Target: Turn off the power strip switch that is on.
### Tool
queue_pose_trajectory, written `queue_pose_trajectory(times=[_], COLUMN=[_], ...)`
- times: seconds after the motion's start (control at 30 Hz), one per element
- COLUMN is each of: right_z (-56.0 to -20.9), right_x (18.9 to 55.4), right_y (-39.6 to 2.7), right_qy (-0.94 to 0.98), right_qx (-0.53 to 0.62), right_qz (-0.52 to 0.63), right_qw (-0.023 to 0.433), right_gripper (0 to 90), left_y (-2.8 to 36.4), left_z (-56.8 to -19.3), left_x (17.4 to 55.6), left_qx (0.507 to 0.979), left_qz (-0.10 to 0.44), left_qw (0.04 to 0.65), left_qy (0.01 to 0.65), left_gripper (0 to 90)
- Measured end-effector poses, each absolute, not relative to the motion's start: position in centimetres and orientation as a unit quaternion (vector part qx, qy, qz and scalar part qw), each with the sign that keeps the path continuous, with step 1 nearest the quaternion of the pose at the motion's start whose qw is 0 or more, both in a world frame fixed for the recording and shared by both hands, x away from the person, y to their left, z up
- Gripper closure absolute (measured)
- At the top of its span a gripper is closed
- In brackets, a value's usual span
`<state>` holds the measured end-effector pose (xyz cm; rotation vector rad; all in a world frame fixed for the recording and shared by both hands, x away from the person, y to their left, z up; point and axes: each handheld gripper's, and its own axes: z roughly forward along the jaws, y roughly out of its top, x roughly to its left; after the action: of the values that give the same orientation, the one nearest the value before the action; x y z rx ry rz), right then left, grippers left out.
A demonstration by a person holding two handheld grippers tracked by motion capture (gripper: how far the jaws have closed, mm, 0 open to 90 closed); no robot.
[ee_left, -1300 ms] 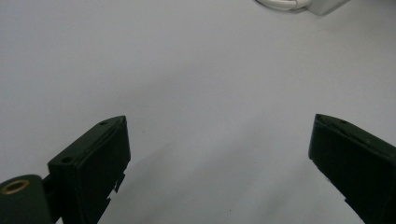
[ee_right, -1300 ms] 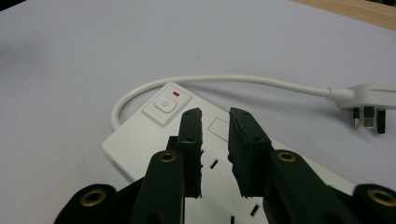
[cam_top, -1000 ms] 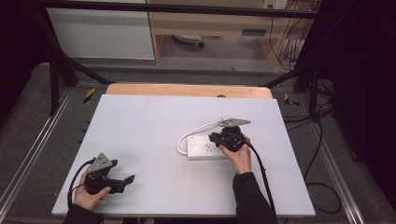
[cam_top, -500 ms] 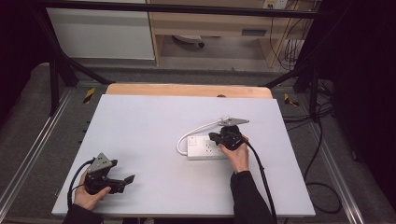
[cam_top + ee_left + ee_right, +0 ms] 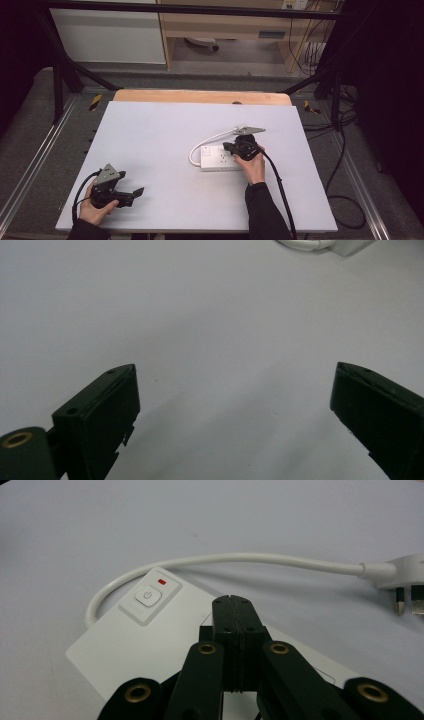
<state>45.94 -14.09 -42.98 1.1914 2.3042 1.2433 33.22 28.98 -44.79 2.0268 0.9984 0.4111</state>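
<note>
White bench [image 5: 150,135]: power strip [image 5: 220,157] right of centre, long axis 9-to-3. Right hand-held gripper [image 5: 234,611] pinched closed, empty, over its 3 o'clock end; switch [image 5: 146,597] at 10. Left hand-held gripper [image 5: 131,194] wide, well apart.

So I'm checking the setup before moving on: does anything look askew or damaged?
Nothing stands out. The white power strip lies flat on the table, its cable curling to the unplugged plug; no damage shows.
</note>
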Motion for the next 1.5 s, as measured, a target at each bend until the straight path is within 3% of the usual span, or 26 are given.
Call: queue_pose_trajectory(times=[1.5], right_z=[-43.87], right_x=[46.15], right_y=[-13.79], right_qy=[0.797], right_qx=[0.401], right_qz=[0.428], right_qw=[0.144], right_gripper=[90.0], left_y=[28.88], left_z=[-44.75], left_x=[33.14], left_qx=[0.806], left_qz=[0.165], left_qw=[0.41], left_qy=[0.395], left_gripper=[5.6])
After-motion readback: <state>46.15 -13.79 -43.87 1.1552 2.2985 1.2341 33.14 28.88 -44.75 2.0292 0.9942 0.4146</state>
